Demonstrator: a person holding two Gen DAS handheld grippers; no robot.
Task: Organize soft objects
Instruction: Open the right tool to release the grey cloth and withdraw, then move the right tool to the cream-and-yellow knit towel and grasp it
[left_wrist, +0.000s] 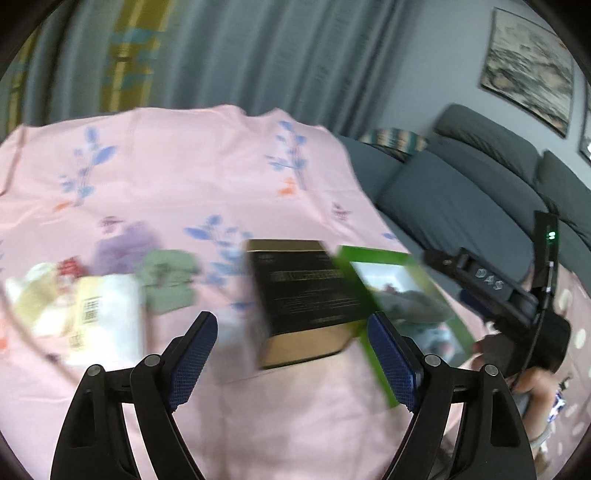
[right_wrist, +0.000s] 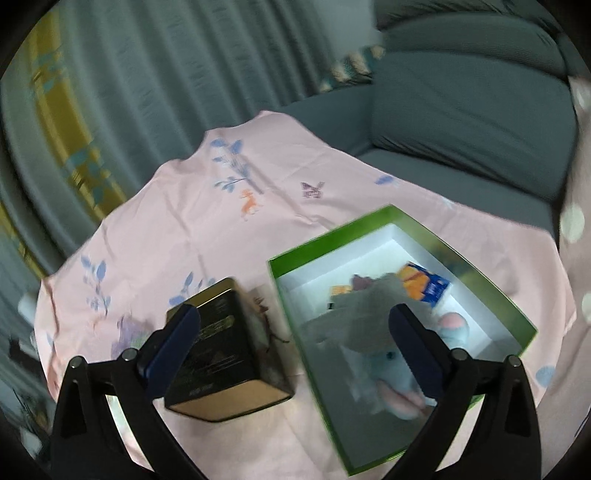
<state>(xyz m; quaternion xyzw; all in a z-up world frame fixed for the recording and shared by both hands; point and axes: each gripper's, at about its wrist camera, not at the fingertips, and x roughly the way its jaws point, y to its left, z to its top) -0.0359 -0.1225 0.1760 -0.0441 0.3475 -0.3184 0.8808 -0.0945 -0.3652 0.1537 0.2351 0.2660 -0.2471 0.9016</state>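
Observation:
A green box (right_wrist: 332, 233) with a white inside lies open on the pink flowered sheet (right_wrist: 207, 229). In it are a grey soft piece (right_wrist: 362, 314), a pale blue and pink plush toy (right_wrist: 391, 373) and an orange and blue packet (right_wrist: 421, 284). My right gripper (right_wrist: 295, 314) hangs open above the box's left wall, holding nothing. In the left wrist view my left gripper (left_wrist: 291, 325) is open and empty over the sheet, in front of a black and gold tin (left_wrist: 306, 295). To its left lie a folded green cloth (left_wrist: 168, 280), a purple soft item (left_wrist: 125, 243) and a white packet (left_wrist: 107, 317), all blurred.
The tin (right_wrist: 221, 350) stands just left of the green box (left_wrist: 369, 253). A grey sofa (right_wrist: 461, 110) lies behind and to the right, grey curtains (left_wrist: 240, 55) at the back. The black body of the other hand-held tool (left_wrist: 498, 291) shows at the right of the left wrist view.

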